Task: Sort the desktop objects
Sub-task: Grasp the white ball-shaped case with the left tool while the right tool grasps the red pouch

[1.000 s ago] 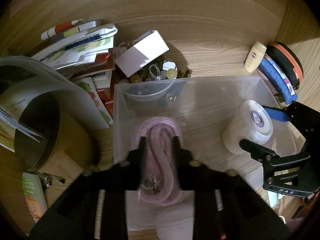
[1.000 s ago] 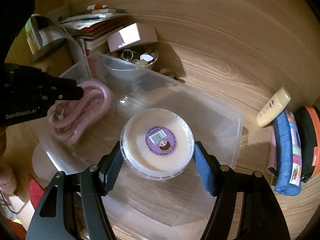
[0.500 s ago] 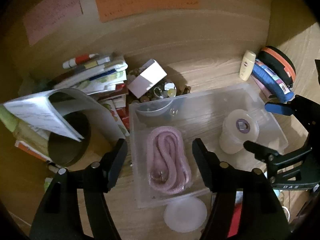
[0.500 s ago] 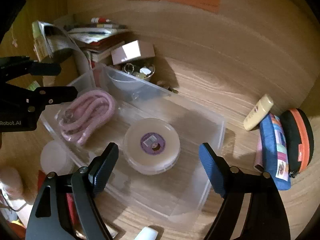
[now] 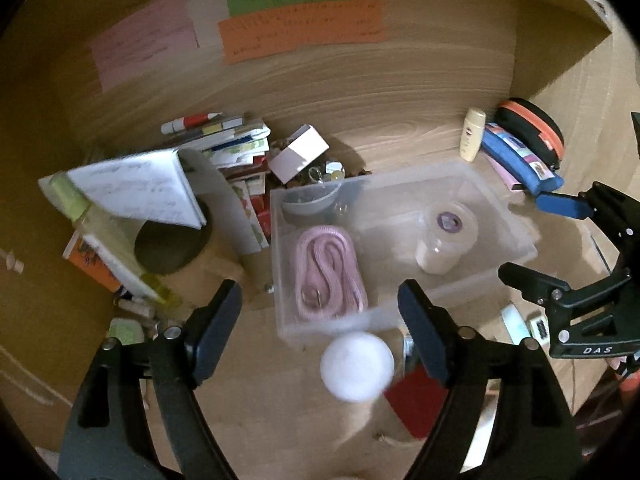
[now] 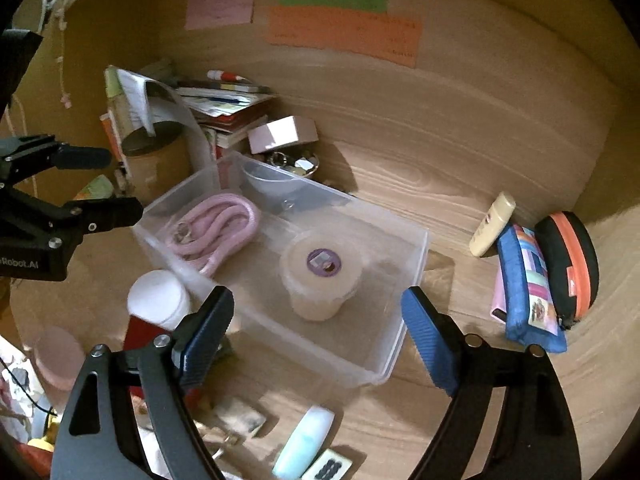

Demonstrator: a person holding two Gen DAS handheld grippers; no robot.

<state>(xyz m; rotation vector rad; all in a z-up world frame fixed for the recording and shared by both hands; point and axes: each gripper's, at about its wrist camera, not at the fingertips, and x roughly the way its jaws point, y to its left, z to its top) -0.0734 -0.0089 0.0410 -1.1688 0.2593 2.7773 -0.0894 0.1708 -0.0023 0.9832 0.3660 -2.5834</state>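
Jaws on both grippers gape empty; clear bin (image 6: 404, 276) holds one rope (image 6: 216, 232), one tub (image 6: 320, 280), seemingly.

We read "DAS" on the right gripper (image 5: 524, 236) body at 4 o'clock, left view; "Robot.AI", cut off, on the left gripper (image 6: 120, 184) body at 9 o'clock, right view. Wall notes (image 5: 300, 30) illegible.

Both views are dim and warm-toned, with fisheye bending and black vignetting at every edge. Light falls from about 10 o'clock, throwing shadows toward 4 o'clock across the tabletop (image 6: 460, 168). The white lid (image 5: 357, 366) is motion-blurred; corners stay murky.
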